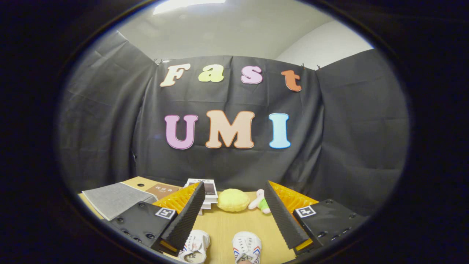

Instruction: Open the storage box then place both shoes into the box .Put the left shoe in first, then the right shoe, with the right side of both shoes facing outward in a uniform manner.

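Hovering above the tabletop [227, 227], the gripper [232, 216] spread its fingers wide, empty; lowering squarely toward the grey storage box [113, 200] was advisable.

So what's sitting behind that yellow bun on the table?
Behind the yellow bun hangs the booth's black cloth wall. The tabletop strip right behind it is hidden. The open gripper holds nothing.

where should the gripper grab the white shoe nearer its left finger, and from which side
Probably from above, pinching across the laced upper or collar of the left-hand white shoe. It lies below the open gripper, beside the other white shoe, with its top facing up; its far end is hidden, so heel or toe cannot be told.
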